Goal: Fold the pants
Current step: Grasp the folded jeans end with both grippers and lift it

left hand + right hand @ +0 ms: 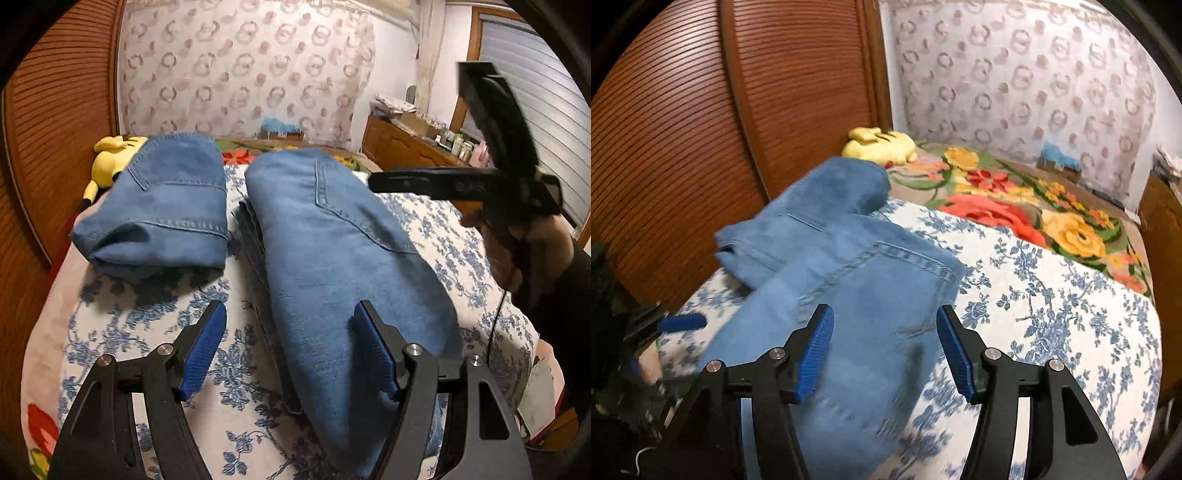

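A pair of blue jeans (332, 258) lies folded lengthwise on the bed, running away from me. My left gripper (290, 332) is open and empty, hovering above its near end. A second pair of jeans (162, 218) sits folded in a compact bundle at the left. In the right wrist view the long jeans (857, 295) lie under my right gripper (884, 336), which is open and empty, and the folded bundle (812, 206) lies beyond. The right gripper also shows in the left wrist view (373, 181), raised above the bed at the right.
The bed has a blue floral cover (1052, 314) and a bright flowered blanket (1015, 206) behind it. A yellow plush toy (110, 155) lies by the wooden slatted wall (683, 129). A wooden dresser (406, 147) with clutter stands at the far right.
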Demonstrator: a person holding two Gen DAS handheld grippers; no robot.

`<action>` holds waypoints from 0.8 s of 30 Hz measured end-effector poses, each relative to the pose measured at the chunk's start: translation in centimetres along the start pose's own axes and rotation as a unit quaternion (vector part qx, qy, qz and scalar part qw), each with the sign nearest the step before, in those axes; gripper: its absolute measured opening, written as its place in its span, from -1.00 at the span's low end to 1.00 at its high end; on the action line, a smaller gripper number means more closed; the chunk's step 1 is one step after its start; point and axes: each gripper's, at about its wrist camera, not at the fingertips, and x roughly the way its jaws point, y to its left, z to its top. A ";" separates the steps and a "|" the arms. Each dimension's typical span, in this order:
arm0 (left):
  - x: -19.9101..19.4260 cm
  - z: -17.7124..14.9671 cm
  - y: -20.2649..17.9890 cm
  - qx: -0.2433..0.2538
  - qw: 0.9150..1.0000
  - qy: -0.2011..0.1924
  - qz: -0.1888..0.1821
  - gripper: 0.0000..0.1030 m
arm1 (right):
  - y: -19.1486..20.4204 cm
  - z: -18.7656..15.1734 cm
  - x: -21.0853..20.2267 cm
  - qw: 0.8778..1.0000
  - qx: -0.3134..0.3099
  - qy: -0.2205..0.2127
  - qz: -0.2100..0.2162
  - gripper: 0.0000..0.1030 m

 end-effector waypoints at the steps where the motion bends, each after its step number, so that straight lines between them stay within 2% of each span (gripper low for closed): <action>1: 0.2 0.0 0.0 -0.001 1.000 0.002 0.000 0.41 | -0.2 0.2 0.9 1.000 0.003 0.005 0.004 0.18; 6: 1.5 -0.2 0.1 -0.005 1.000 0.019 -0.001 0.41 | -1.6 1.2 4.2 0.999 0.013 0.027 0.018 0.21; 12: 2.8 -0.4 0.5 -0.016 0.999 0.029 -0.010 0.41 | -3.5 2.0 7.8 0.997 0.038 0.051 0.042 0.45; 17: 3.4 -0.5 0.8 -0.030 0.999 0.030 -0.025 0.40 | -4.3 2.3 10.6 0.994 0.056 0.062 0.074 0.48; 18: 3.5 -0.5 1.0 -0.035 0.998 0.032 -0.033 0.34 | -4.4 2.2 10.8 0.993 0.058 0.064 0.079 0.48; 20: 3.8 -0.5 1.5 -0.052 0.996 0.038 -0.067 0.03 | -4.6 2.3 11.2 0.992 0.063 0.065 0.088 0.48; 22: 4.0 -0.7 1.6 -0.063 0.994 0.040 -0.076 -0.06 | -4.7 2.2 11.3 0.991 0.069 0.068 0.096 0.47; 23: 3.9 -0.7 1.3 -0.063 0.994 0.039 -0.080 -0.19 | -4.8 2.2 11.3 0.990 0.072 0.067 0.100 0.43; 24: 3.8 -0.7 1.2 -0.064 0.993 0.038 -0.087 -0.28 | -4.9 2.1 11.2 0.989 0.075 0.067 0.105 0.30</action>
